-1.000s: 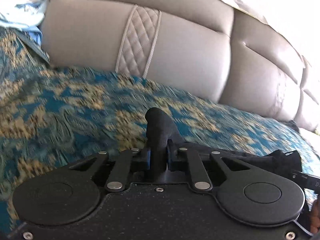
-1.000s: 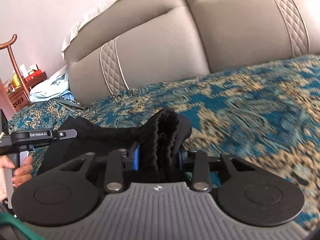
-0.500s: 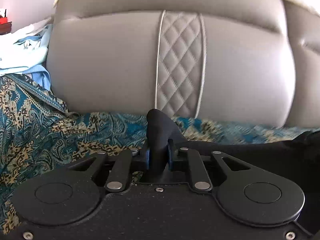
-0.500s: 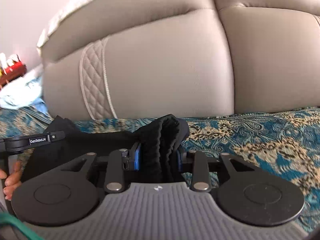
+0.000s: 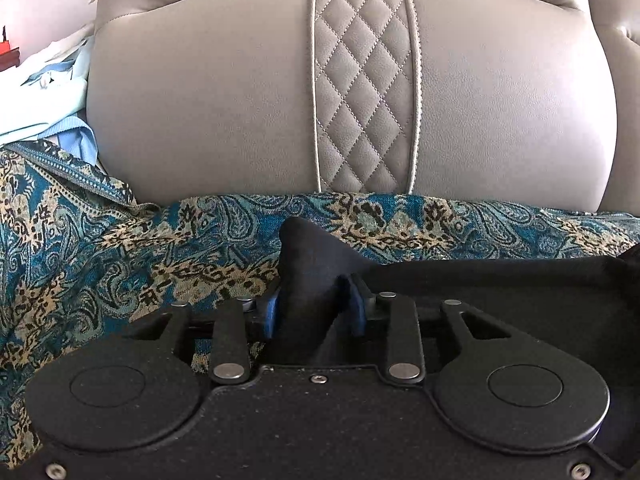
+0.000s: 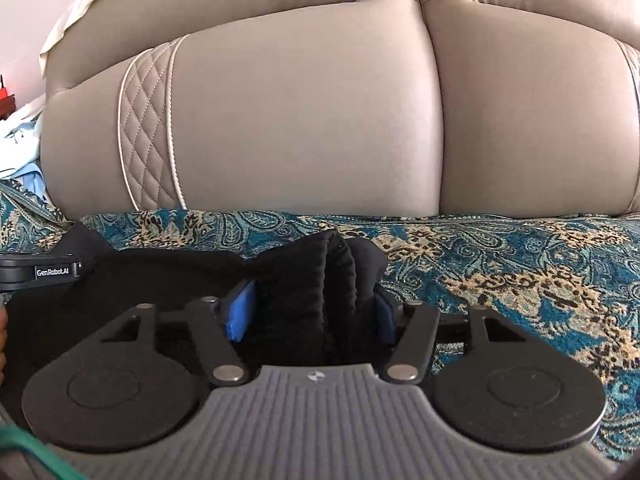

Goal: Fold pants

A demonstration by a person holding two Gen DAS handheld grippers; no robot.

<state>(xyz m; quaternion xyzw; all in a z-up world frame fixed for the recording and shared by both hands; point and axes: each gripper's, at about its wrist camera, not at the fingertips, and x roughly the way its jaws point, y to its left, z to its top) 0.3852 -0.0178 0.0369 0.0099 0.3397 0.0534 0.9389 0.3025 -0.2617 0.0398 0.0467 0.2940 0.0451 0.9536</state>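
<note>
Left wrist view: the left tool has just been opening; its blue pads stand slightly apart with a peak of the black fabric pants loose between them, apparently to release a completed fold. The pants lie on the teal-and-gold paisley bedspread, near the grey padded leather headboard.

Right wrist view: the right tool, also just opening, stands wide around a ribbed, bunched edge of the pants, not pressing it.

Both grippers now closer to the sofa back, left gripper jaws just opening, loosening on the black pants, right gripper jaws opening wider, waistband seemingly slack between them
</note>
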